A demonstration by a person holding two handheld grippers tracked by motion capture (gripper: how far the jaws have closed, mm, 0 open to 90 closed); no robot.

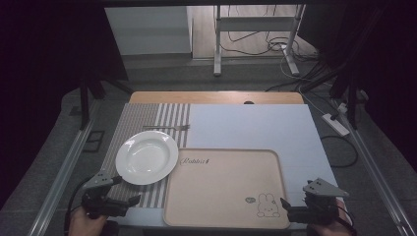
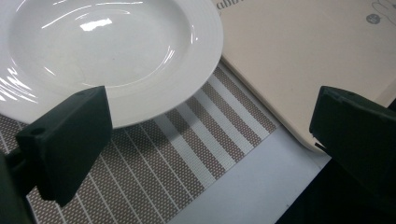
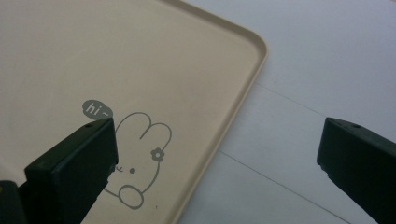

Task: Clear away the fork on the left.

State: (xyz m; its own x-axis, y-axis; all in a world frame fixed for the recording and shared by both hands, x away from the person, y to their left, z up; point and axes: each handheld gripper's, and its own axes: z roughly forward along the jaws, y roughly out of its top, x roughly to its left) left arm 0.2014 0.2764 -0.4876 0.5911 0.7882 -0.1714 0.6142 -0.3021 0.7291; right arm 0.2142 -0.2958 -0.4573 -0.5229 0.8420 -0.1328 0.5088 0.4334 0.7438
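We hold both grippers spread and empty — the left gripper (image 1: 129,200) faces the plate (image 1: 146,157) (nearest thing), likely to grasp its rim. The right gripper (image 1: 285,206) waits over the tray (image 1: 223,216) corner — apparently to steady it.

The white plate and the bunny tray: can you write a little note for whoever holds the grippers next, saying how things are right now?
Left gripper: open, holding nothing, low at the near left, just short of the round white ceramic plate.
Right gripper: open, holding nothing, at the near right corner of the beige square tray with a rabbit drawing.
The plate sits on the brown-and-white striped placemat, its rim close to the tray's left edge. A metal fork lies on the mat beyond the plate. The tray holds nothing.
Done: nothing gripped or placed yet.
Left: probably gripping the plate's rim first; the fork is untouched.
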